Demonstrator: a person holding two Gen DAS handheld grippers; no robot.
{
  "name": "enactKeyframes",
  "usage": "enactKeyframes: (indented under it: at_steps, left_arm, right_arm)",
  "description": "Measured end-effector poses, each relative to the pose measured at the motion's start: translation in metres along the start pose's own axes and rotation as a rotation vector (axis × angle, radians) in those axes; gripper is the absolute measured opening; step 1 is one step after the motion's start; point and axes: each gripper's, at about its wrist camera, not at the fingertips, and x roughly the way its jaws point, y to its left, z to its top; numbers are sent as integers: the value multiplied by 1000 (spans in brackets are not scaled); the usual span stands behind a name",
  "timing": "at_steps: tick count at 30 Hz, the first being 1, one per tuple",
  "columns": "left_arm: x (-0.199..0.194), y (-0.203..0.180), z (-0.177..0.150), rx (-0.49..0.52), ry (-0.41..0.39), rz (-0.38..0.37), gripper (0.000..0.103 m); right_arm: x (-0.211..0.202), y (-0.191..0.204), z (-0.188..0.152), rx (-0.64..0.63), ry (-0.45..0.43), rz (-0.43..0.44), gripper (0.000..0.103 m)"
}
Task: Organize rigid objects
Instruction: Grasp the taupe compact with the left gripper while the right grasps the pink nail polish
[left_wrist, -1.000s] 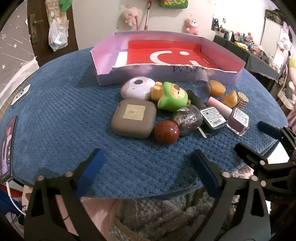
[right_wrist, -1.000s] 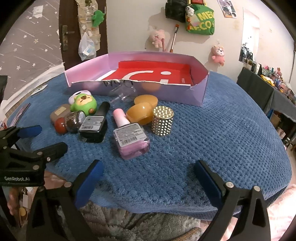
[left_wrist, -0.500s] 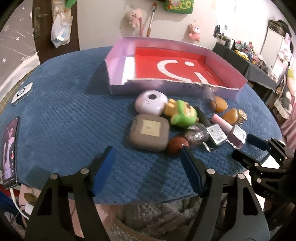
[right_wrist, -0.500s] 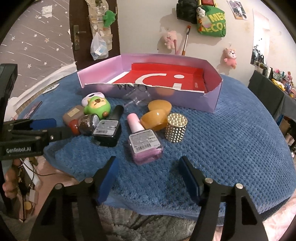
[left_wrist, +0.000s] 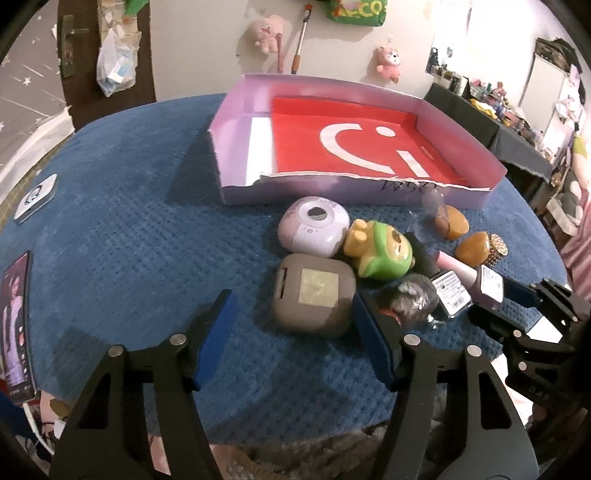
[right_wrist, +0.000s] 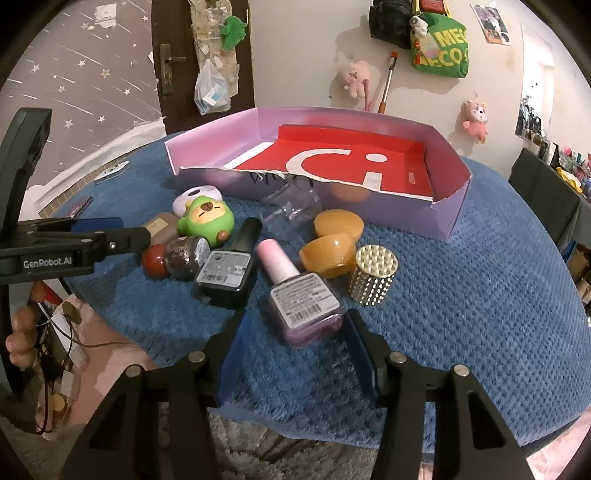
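Note:
Several small objects lie in a cluster on the blue cloth in front of a pink box (left_wrist: 332, 192) with a red floor. My left gripper (left_wrist: 292, 299) hovers at a brown square case (left_wrist: 314, 295), jaws closing, pads not pressing on it. Beside the case lie a lilac round device (left_wrist: 314, 230), a green toy (left_wrist: 380, 253) and a glittery bottle (left_wrist: 413, 299). My right gripper (right_wrist: 295, 315) straddles the base of a purple nail polish bottle (right_wrist: 303, 306), jaws closing, a gap still at the left pad. A black nail polish bottle (right_wrist: 229, 273) lies to its left.
Two amber pieces (right_wrist: 328, 256), a gold studded cap (right_wrist: 373, 275) and a clear glass (right_wrist: 291, 206) lie near the box (right_wrist: 369, 210). A phone (left_wrist: 14, 332) and a white card (left_wrist: 35, 194) sit at the cloth's left edge. A person's hand (right_wrist: 18, 332) shows at the left.
Both grippers' jaws have narrowed a good deal. The left gripper has come forward to the brown case; the purple bottle now lies between the right gripper's fingertips.

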Motion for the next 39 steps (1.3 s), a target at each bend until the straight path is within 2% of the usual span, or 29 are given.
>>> enactKeyframes:
  at_steps: [6, 9, 10, 12, 15, 27, 39]
  left_arm:
    - [10, -6, 3, 28, 29, 15, 63]
    - [10, -1, 3, 6, 34, -5, 62]
    - [11, 1, 2, -8, 38, -26, 55]
    - [10, 1, 1, -17, 38, -58, 49]
    - [9, -5, 1, 14, 31, -31, 49]
    - [-12, -5, 6, 17, -20, -47, 48]
    - [-23, -10, 23, 35, -80, -57, 48]
  right_arm:
    - [6, -1, 7, -36, -13, 3, 49]
    - [11, 0, 8, -61, -13, 5, 49]
    - [11, 0, 8, -67, -13, 6, 48]
    - [10, -1, 8, -75, -15, 13, 45]
    - [8, -3, 7, -70, -19, 28, 45]
    - [-19, -12, 16, -1, -88, 87, 45]
    - [-30, -8, 36, -9, -147, 103, 45]
